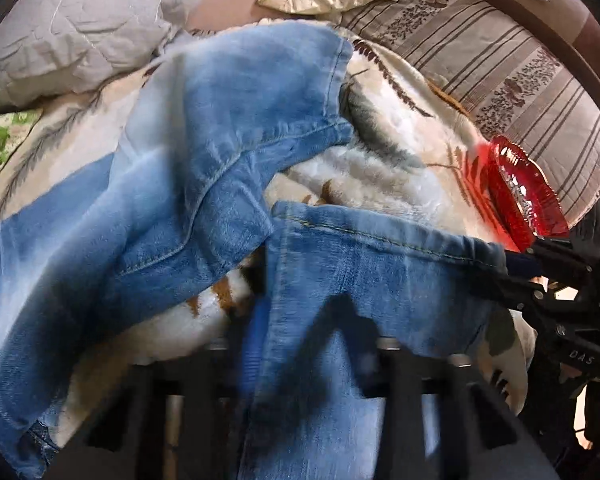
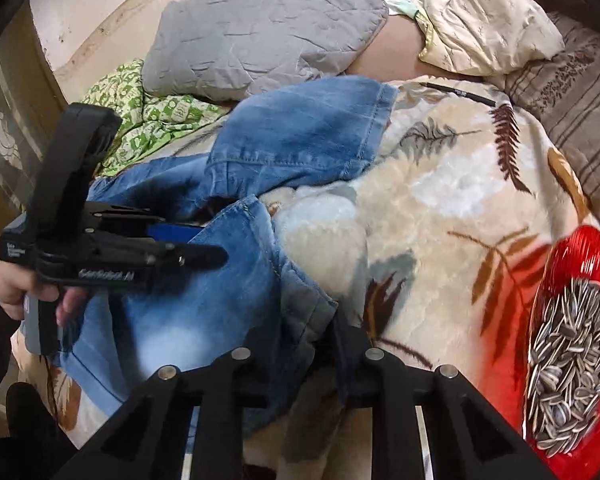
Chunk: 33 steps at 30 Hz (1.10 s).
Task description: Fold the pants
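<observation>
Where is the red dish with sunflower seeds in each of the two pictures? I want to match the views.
Left wrist view: the red dish sits at the right edge, mid-height, seen nearly edge-on just above the right gripper.
Right wrist view: the red dish fills the lower right corner, its seeds plainly visible.
Shared landmark: the grey pillow at the top, beyond the jeans.

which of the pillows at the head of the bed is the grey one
The grey quilted pillow, the one on the left in the right wrist view, above the green patterned cloth. The cream pillow to its right is pale yellow-white.
</observation>
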Available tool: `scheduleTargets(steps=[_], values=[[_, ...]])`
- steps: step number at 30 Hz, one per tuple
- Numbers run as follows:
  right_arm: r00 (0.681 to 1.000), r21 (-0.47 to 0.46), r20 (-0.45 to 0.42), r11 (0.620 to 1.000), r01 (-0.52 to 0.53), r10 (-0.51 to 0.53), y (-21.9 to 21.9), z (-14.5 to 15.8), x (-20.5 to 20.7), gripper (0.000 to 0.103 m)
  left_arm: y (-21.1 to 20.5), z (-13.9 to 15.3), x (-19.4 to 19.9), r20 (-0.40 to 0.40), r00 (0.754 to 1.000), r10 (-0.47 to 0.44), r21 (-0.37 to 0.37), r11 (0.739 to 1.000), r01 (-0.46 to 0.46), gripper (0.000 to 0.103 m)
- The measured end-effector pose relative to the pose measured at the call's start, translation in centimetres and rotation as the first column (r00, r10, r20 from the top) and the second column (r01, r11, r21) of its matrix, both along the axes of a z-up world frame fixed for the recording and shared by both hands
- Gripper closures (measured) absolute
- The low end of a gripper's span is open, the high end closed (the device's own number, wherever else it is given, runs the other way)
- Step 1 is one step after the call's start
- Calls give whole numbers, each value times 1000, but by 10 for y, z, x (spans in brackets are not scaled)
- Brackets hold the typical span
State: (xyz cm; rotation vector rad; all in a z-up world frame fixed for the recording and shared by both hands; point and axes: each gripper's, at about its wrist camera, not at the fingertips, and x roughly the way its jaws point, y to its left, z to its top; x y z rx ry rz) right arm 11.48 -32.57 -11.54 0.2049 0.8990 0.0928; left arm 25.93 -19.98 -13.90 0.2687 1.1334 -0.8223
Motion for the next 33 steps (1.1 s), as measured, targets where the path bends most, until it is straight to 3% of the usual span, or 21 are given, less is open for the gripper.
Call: scheduleTargets(steps=[3,7,12,14,18,22,25,27,28,29,30,31,32,33], values=[[1000,8,-6,1000,11,-11,-3,-5,-1,80,2,1,-5,16,1000,-11,-7,1000,11,91],[999,19,30,1000,25,-26,-3,1,-7,81,3,21,-17,73,997,-28,-20,999,29,93],[986,15,145,996,84,-85,-2,38,-42,81,-2,64,-29,140,988,-70,-78,994,82,93],[969,51,190,987,152,-158,-10,56,-65,81,-17,83,-34,165,980,-110,-101,987,128,93],[925,39,222,951,306,-307,-27,76,-102,81,-63,108,-42,207,959,-193,-117,968,220,93],[897,17,225,922,386,-380,-44,89,-119,81,-119,114,-41,204,952,-228,-121,959,255,93],[897,20,207,918,396,-391,-54,89,-122,81,-141,109,-38,202,950,-237,-105,960,261,93],[906,31,196,926,377,-376,-55,88,-124,76,-144,104,-38,194,953,-232,-90,963,253,93],[907,20,191,926,378,-374,-54,89,-123,64,-142,103,-36,189,957,-222,-87,966,241,93],[904,-7,189,920,391,-383,-53,90,-124,31,-139,102,-35,185,960,-208,-85,970,226,86],[890,-39,209,906,421,-405,-51,93,-128,16,-133,101,-33,181,966,-184,-78,976,201,56],[876,-49,240,896,442,-419,-49,97,-131,5,-125,102,-29,184,973,-139,-64,986,153,35],[866,-58,267,890,453,-423,-47,100,-135,5,-117,104,-28,197,975,-102,-60,991,116,7],[865,-63,274,890,451,-419,-47,103,-137,5,-103,109,-27,232,972,-43,-75,995,61,6]])
